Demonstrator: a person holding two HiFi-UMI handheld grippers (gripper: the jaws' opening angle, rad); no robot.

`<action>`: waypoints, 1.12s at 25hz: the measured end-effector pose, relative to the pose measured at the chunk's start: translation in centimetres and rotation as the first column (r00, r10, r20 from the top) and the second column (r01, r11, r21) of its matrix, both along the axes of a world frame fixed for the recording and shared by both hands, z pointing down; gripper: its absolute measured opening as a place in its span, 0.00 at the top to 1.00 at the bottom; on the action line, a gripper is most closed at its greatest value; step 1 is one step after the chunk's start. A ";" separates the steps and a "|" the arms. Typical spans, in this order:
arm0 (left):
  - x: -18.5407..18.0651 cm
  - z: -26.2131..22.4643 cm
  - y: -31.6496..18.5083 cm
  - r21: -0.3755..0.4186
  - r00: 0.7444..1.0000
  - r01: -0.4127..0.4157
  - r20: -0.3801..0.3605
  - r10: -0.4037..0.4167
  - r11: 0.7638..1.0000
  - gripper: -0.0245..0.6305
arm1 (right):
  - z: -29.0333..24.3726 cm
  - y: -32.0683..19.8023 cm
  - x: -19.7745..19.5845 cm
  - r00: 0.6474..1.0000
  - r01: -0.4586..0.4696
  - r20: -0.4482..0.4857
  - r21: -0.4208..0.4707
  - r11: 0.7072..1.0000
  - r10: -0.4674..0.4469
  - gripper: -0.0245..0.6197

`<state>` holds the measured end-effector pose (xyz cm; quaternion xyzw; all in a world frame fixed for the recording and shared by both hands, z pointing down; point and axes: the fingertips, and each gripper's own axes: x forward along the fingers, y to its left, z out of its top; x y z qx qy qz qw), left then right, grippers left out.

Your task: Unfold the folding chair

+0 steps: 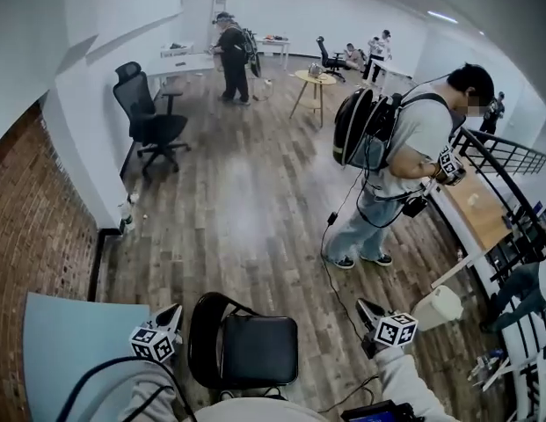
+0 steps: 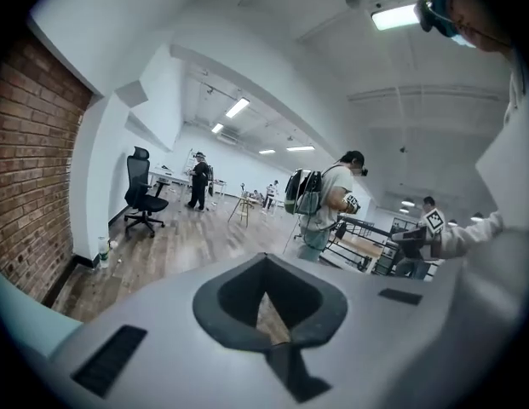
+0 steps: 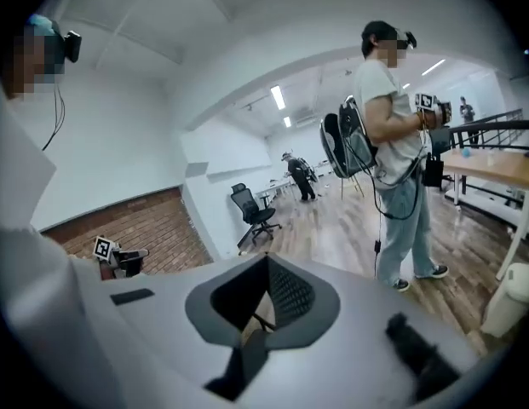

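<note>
Folding chair [image 1: 244, 348] stands open on the floor, seat level, between and below the two grippers. Left gripper [image 1: 171, 315] and right gripper [image 1: 367, 309] hang clear of it, jaws together and empty, which suggests the unfolding is complete.

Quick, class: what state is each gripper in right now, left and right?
Left gripper: closed, holding nothing.
Right gripper: closed, holding nothing.
</note>
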<state>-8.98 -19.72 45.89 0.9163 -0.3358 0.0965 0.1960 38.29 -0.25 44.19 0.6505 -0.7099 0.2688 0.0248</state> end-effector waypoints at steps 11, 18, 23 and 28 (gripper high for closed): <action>1.1 -7.6 1.7 0.157 0.992 -0.103 -0.051 0.112 0.982 0.96 | -7.6 -0.6 -10.4 0.989 -0.096 -0.101 0.111 0.989 0.107 0.95; 4.5 -14.2 5.5 0.298 0.975 -0.190 -0.052 0.214 0.936 0.96 | -13.7 -3.0 -21.1 0.979 -0.045 -0.185 0.232 0.972 0.089 0.95; 7.8 -16.4 7.5 0.294 0.961 -0.243 -0.058 0.271 0.924 0.96 | -18.0 -3.9 -28.5 0.945 0.041 -0.320 0.318 0.947 0.066 0.95; 8.8 -19.0 9.6 0.338 0.956 -0.240 -0.077 0.281 0.910 0.96 | -20.2 -4.0 -31.9 0.941 0.080 -0.333 0.394 0.916 0.061 0.95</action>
